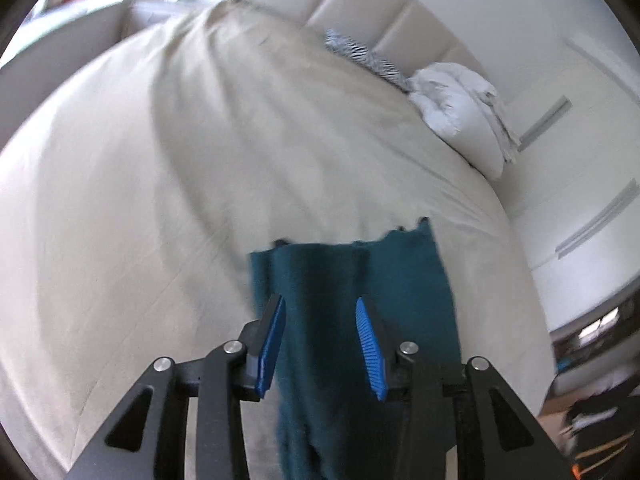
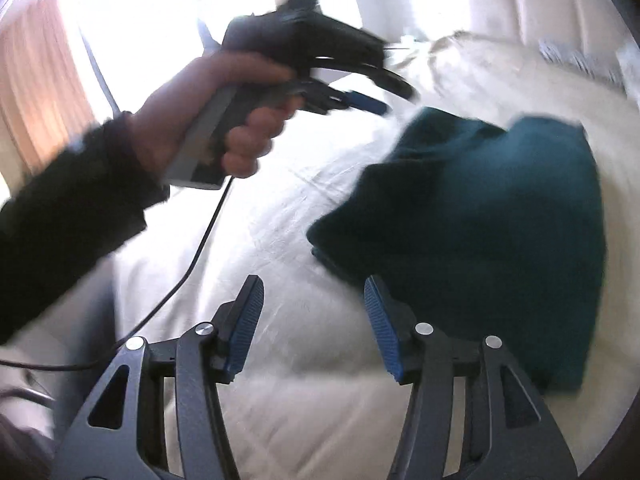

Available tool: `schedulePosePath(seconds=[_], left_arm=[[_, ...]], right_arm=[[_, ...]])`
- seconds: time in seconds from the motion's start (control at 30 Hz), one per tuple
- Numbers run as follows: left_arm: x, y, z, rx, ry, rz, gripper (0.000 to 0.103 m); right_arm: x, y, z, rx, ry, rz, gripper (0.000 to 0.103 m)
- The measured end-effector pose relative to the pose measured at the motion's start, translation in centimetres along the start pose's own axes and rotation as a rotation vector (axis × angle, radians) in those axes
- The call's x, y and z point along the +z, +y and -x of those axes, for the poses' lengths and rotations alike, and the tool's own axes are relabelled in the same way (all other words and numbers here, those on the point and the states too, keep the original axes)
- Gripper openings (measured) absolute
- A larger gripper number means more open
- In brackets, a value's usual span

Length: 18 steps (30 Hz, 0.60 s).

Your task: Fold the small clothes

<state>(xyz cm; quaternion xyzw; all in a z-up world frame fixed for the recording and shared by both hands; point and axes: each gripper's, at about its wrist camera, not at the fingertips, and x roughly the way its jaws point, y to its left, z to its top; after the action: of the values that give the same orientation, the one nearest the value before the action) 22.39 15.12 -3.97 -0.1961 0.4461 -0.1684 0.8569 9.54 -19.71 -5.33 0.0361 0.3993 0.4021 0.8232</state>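
Observation:
A dark teal garment [image 1: 352,320] lies on the cream bed sheet [image 1: 160,184]. In the left wrist view my left gripper [image 1: 320,312] is open above it, blue pads apart, holding nothing. In the right wrist view the same teal garment [image 2: 492,216] lies partly folded at the right. My right gripper [image 2: 314,296] is open and empty, with its right fingertip over the garment's near left edge. The left gripper [image 2: 372,106], held in a hand, hovers above the garment's far left corner.
A white crumpled cloth [image 1: 460,100] and a zebra-patterned item [image 1: 360,54] lie by the padded headboard [image 1: 380,12]. A black cable [image 2: 192,256] hangs from the left gripper's handle across the bed. The bed edge is at the right, with clutter on the floor [image 1: 592,412].

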Motion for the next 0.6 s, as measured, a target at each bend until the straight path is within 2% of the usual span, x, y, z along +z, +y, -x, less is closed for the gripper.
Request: schedulePosePath(seconds=[0.13,0.2,0.3,0.33,0.47,0.53,0.6], left_arm=[[-1.6,-4.2,-1.8,0.049,0.017,-0.121,0.039],[-2.9,-4.8,-3.4,0.064,0.053,-0.143,0.039],[-4.8,-4.6,-6.1,0.156,0.094,-0.183,0.038],[-5.2,-4.1,-6.6,0.164,0.09,-0.185,0.036],[-5.4,-2.9,-6.7,0.146,0.072,-0.181,0.029],[-5.5,-2.7,-6.9,0.145,0.074,-0.185,0.028],[-5.7,-2.4,-6.9,0.138,0.073,-0.188,0.026]], right_arm=[[0.6,-7.4,3.6,0.038,-0.081,-0.26,0.052],[1.2,-10.9,5.2,0.072,-0.131,-0.37,0.053],[3.0,-14.8,6.3,0.127,-0.19,-0.466,0.053],[3.8,-16.1,6.3,0.142,-0.2,-0.492,0.053],[7.3,-19.9,4.1,0.208,-0.208,-0.585,0.053],[9.9,-21.6,1.4,0.255,-0.179,-0.635,0.053],[11.8,-24.2,-1.5,0.225,-0.127,-0.701,0.053]])
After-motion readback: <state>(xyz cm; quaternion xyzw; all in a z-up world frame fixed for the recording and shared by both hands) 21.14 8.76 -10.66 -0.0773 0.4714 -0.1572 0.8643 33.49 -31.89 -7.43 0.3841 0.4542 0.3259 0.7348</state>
